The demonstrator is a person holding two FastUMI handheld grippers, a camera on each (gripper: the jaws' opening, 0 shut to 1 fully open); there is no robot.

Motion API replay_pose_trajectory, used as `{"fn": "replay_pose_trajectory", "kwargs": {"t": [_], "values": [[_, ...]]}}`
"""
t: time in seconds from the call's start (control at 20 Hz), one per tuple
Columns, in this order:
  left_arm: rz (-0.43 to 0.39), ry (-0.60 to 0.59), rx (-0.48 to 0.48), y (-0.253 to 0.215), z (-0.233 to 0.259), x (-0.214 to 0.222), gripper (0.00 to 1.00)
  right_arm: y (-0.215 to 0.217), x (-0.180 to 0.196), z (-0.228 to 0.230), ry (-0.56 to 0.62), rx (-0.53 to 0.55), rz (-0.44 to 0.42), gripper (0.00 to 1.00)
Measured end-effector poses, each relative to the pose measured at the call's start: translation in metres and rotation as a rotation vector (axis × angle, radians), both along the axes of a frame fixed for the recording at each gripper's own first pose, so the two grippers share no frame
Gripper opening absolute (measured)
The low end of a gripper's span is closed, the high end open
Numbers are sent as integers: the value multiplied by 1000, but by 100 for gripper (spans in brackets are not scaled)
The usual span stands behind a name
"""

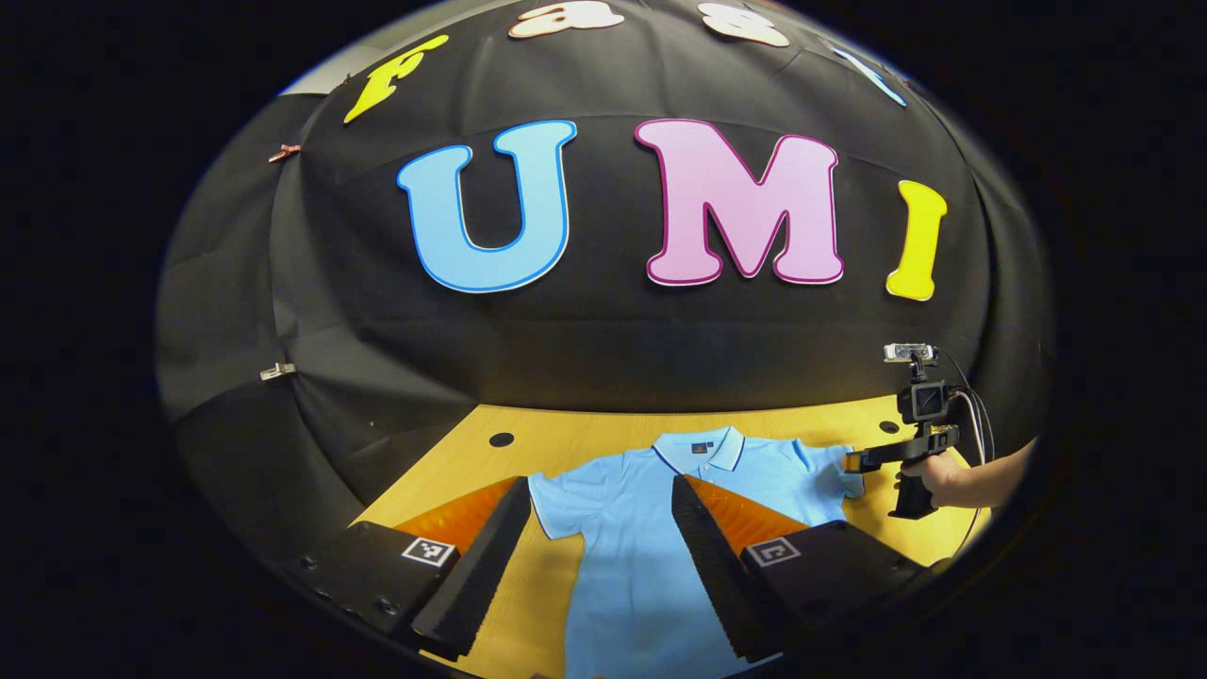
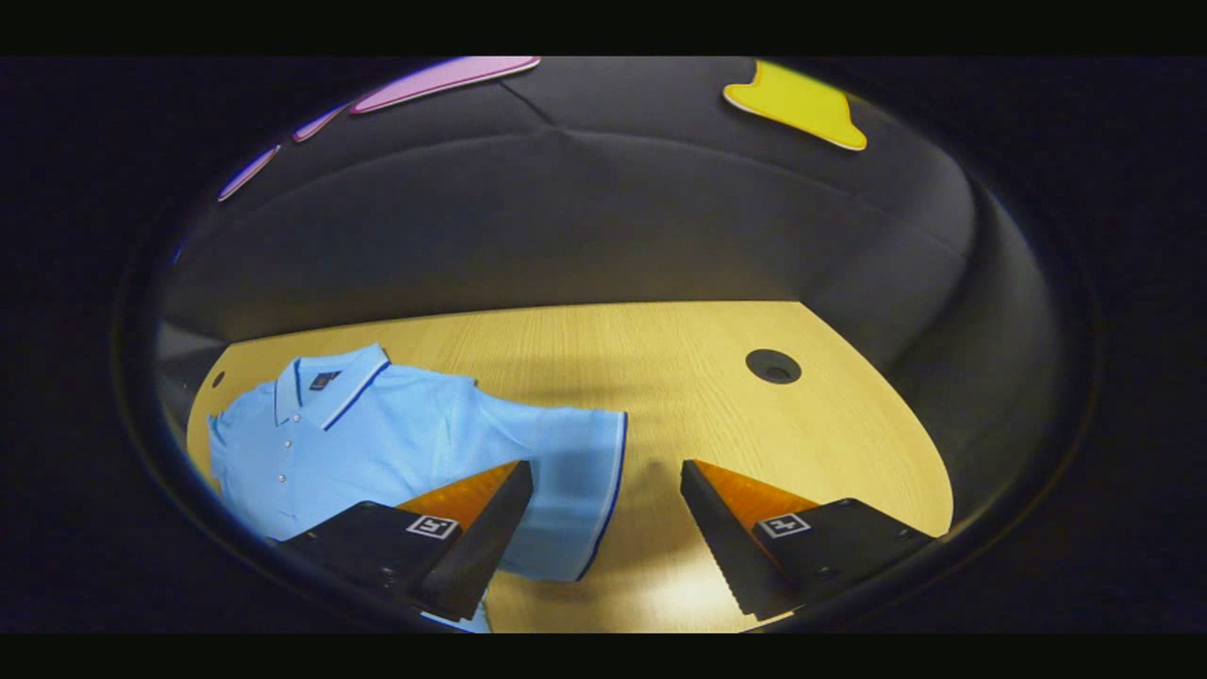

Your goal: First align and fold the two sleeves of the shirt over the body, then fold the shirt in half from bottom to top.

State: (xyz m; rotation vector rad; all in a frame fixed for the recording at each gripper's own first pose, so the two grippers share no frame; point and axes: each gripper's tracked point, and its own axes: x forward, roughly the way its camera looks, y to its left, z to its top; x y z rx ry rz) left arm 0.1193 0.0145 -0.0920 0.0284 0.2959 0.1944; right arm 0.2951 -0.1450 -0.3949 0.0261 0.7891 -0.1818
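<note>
A light blue polo shirt (image 1: 622, 556) lies flat on the wooden table (image 1: 575, 438), face up, collar toward the far wall and both sleeves spread out. My left gripper (image 1: 600, 486) hovers open over the shirt's left side, its fingers straddling the sleeve (image 1: 552, 509) and chest. In the right gripper view the shirt (image 2: 377, 434) lies to the left and its other sleeve (image 2: 575, 490) reaches in between the open fingers of my right gripper (image 2: 605, 467). The hem sits in the gap, and neither finger presses on it. In the left gripper view a hand holds the right gripper (image 1: 853, 462) at that sleeve's end (image 1: 834, 476).
Black cloth walls close the table at the back and sides. A round cable hole (image 2: 773, 366) sits in the table (image 2: 660, 377) to the far right of the sleeve, and another hole (image 1: 501, 439) lies far left of the collar. A forearm (image 1: 985, 481) reaches in from the right.
</note>
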Motion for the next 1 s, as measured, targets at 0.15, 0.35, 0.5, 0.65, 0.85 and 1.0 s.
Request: {"fn": "replay_pose_trajectory", "kwargs": {"t": [0.15, 0.35, 0.5, 0.65, 0.85, 1.0], "values": [[-1, 0, 0, -4, 0, -3, 96, 7, -9, -12, 49, 21, 9, 86], [10, -6, -1, -5, 2, -9, 96, 9, -3, -14, 37, 51, -8, 55], [17, 0, -9, -6, -1, -19, 96, 9, -2, -14, 29, 60, 1, 35], [23, 6, -4, -2, -4, -28, 96, 12, 1, -13, 21, 75, -22, 18], [35, 16, -22, 5, -11, -36, 96, 15, 3, -11, 19, 121, -34, 2], [38, 17, -21, 11, -12, -38, 96, 17, 8, 2, -3, 101, -45, 11]]}}
